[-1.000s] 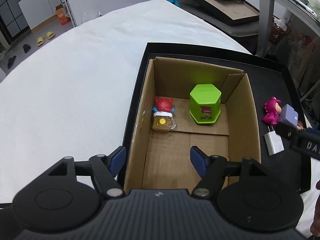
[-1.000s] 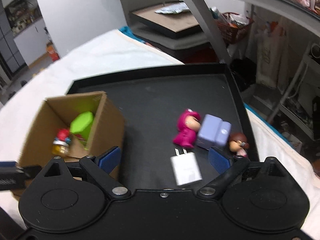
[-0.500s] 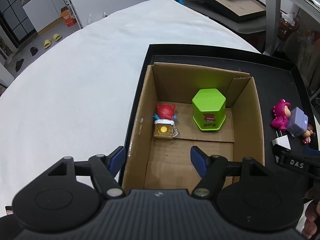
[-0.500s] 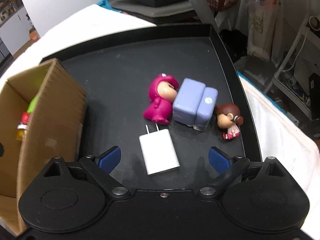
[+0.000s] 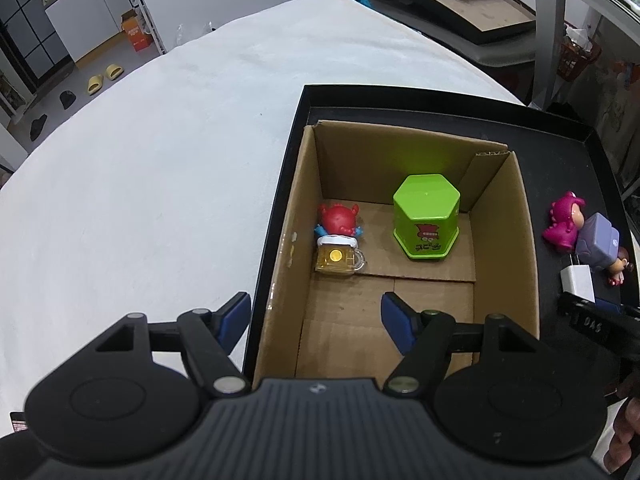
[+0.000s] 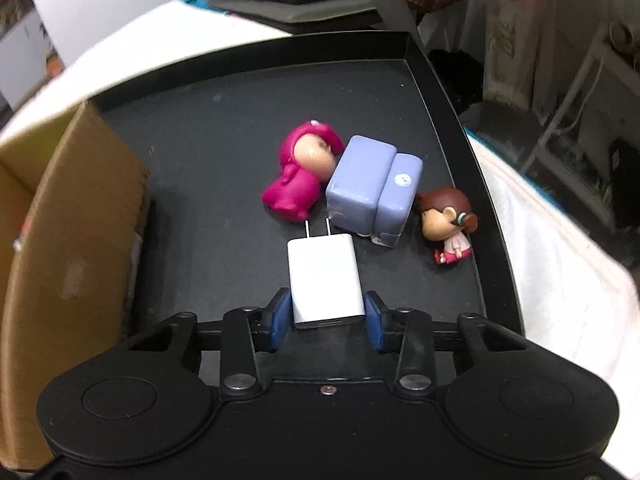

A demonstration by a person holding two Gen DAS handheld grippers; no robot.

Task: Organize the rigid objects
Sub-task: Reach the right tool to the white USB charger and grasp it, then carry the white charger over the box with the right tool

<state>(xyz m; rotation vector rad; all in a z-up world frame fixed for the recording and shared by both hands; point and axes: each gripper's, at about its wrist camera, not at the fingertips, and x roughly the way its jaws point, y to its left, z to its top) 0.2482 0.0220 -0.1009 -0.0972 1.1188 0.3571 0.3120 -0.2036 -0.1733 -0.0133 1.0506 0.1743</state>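
A white charger [image 6: 322, 276] lies on the black tray [image 6: 240, 120], and my right gripper [image 6: 326, 316] is shut on its near end. Just beyond it lie a pink figure [image 6: 296, 184], a purple block [image 6: 372, 188] and a brown-haired figure [image 6: 446, 220]. In the left wrist view my left gripper [image 5: 316, 312] hangs open over the near left corner of the cardboard box [image 5: 524, 240]. The box holds a green hexagonal container [image 5: 426, 216] and a red figure on a beer mug [image 5: 338, 240]. The charger [image 5: 576, 282] shows right of the box.
The tray [image 5: 400, 98] sits on a white-covered table [image 5: 160, 180] that stretches left and far. The box [image 6: 60, 240] stands left of the right gripper. A framed board [image 5: 460, 4] and shelving stand beyond the table. A hand [image 5: 624, 440] shows at lower right.
My right gripper has moved forward and down onto the charger and its fingers have come together on it. The left gripper has barely moved and stays open.
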